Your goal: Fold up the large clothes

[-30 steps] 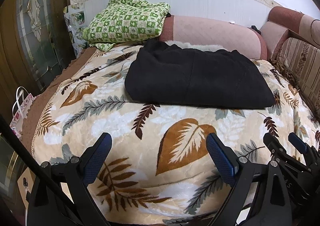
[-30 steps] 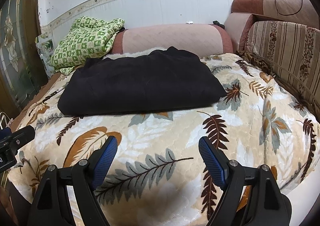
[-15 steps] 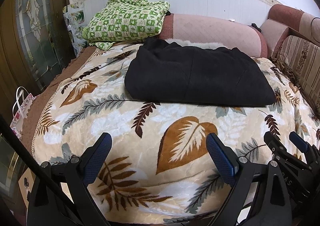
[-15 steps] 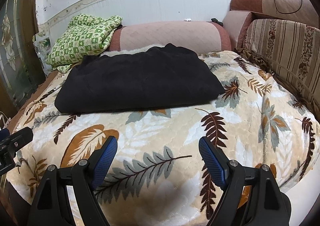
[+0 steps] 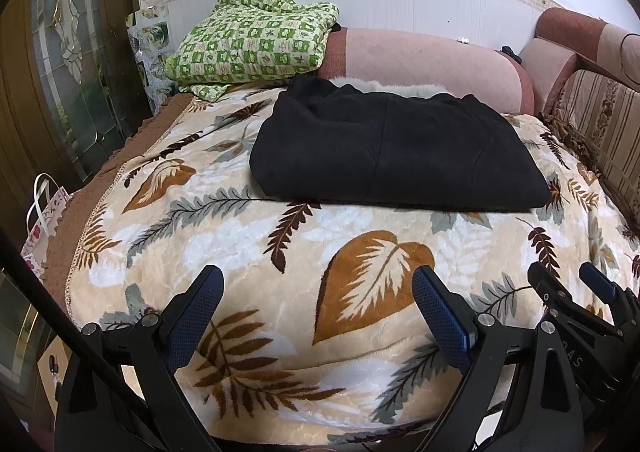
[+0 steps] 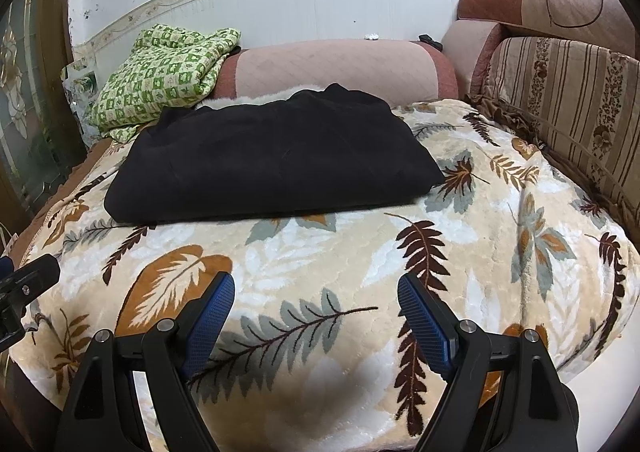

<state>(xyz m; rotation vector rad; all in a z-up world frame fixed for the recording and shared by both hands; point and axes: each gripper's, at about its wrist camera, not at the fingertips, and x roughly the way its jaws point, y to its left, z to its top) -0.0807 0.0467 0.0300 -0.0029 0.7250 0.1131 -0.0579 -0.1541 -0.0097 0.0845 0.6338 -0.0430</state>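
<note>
Covering bed, cream plush blanket with brown leaf print (image 5: pixel 224 236) carries black fleece garment (image 5: pixel 392 152), folded into thick rectangle, lying toward far pink bolster (image 6: pixel 336 68), well apart from both tools. Green checked quilt (image 5: pixel 252 44) heaped at far left. Left tool (image 5: pixel 318 306) wide, empty; right tool (image 6: pixel 316 304) wide, empty. Judgement: fold looks near done; for any further fold, pinch matching near corners, lift evenly, lay edges flush.

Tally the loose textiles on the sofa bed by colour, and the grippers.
Black folded garment: 1
Green checked quilt: 1
Leaf-print blanket: 1
Grippers, both open: 2, left gripper and right gripper
Total: 5
</note>
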